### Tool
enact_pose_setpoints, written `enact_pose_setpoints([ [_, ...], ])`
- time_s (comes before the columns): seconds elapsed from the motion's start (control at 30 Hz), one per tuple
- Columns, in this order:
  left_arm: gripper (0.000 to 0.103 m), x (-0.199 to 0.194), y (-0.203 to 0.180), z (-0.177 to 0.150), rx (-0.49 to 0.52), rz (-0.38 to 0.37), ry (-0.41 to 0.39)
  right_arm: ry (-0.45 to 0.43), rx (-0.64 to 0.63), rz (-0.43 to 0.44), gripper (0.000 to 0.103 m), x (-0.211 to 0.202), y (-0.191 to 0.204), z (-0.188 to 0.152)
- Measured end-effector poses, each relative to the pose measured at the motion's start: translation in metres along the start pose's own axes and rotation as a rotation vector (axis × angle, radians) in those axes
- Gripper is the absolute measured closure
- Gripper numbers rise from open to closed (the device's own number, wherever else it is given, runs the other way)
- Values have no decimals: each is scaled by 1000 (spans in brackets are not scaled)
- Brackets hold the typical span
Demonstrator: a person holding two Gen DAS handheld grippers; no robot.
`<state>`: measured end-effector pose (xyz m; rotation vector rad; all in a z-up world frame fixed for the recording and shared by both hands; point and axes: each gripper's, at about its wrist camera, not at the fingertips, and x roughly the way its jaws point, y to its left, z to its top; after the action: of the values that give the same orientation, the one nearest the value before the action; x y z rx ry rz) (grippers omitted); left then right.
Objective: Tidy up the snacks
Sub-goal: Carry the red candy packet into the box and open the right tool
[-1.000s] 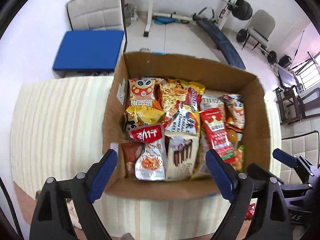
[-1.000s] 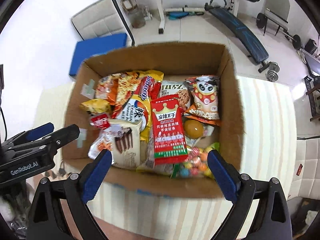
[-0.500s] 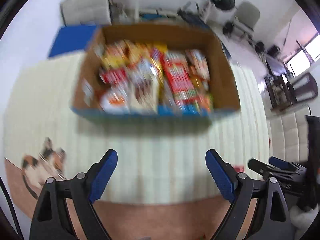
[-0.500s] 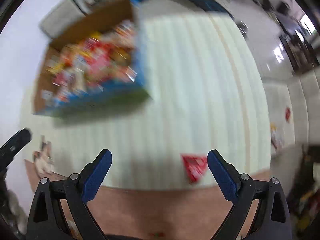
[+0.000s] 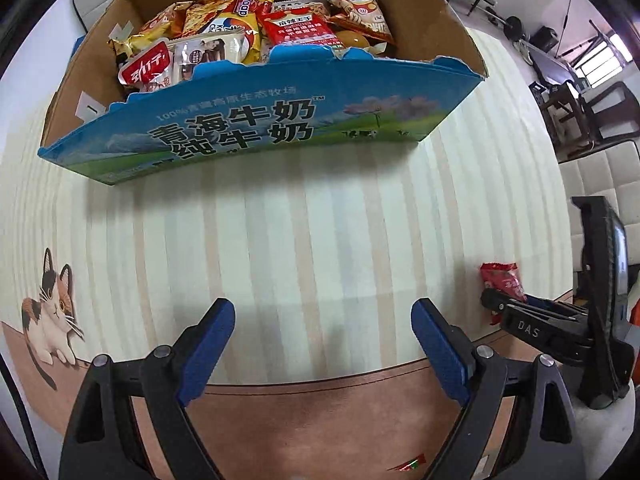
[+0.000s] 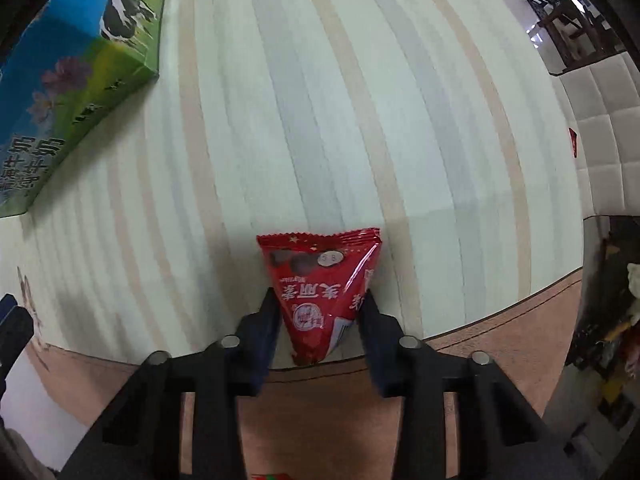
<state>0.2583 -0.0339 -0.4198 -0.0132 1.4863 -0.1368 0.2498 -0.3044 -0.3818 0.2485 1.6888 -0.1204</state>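
A cardboard milk box with a blue and green printed side stands on the striped table and holds several snack packets. Its corner shows at upper left in the right wrist view. My left gripper is open and empty, low over the table in front of the box. My right gripper is shut on a small red triangular snack packet near the table's front edge. In the left wrist view the packet and the right gripper are at the right.
The striped tablecloth has a brown border and a cat picture at the left. White padded chairs stand at the right. Gym gear and chairs are beyond the box.
Both grippers have pulled back from over the box towards the table's front edge. My right gripper has swung right and closed on the red packet. The left stays open.
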Motion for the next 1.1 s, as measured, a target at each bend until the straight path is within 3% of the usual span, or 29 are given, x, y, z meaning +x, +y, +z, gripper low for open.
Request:
enact_pose_setpoints([
  [0.2,13,-6,1,1,21,23,-40,-70,-41,43,68,-24,14,-10],
  [0.37,13,-39,5,13,28,20,-108,-157,-86,148,68,-77,36,-13],
  [0.57,13,-90,29,50,6,23,-224,-284,-161,294,68,-163,83,11],
  [0.67,13,-99,51,75,-29,39,-253,-314,-192,338,68,-185,112,27],
  [0.87,13,-75,84,117,-60,96,-238,-320,-217,291,68,-170,156,87],
  [1.1,13,-34,94,142,-64,107,-172,-248,-173,206,68,-120,165,125],
])
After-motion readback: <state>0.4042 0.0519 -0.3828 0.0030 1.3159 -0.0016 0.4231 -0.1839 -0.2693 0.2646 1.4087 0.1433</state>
